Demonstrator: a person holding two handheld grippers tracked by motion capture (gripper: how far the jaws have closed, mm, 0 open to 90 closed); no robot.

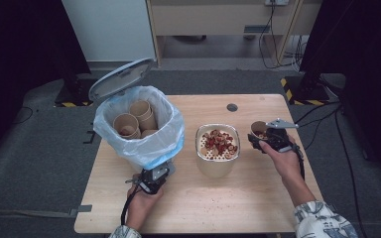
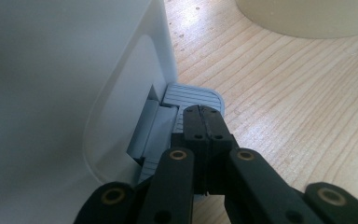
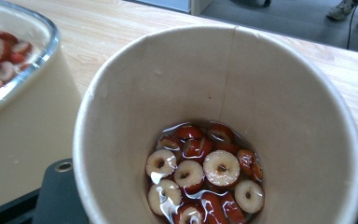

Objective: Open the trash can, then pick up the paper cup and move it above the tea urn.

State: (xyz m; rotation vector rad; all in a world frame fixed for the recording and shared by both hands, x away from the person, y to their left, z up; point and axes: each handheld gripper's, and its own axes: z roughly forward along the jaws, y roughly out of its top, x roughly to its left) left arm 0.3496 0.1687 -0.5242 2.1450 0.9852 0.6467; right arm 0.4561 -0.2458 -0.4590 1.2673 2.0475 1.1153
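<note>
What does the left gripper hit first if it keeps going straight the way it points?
Probably the grey pedal at the foot of the white bin: the left gripper, jaws shut, sits right at or on it. Contact itself is unclear.

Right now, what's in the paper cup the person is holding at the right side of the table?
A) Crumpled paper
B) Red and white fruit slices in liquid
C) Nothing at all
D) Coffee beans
B: the right gripper view looks into the paper cup and shows ring-shaped red and white fruit slices sitting wet at its bottom.
</note>
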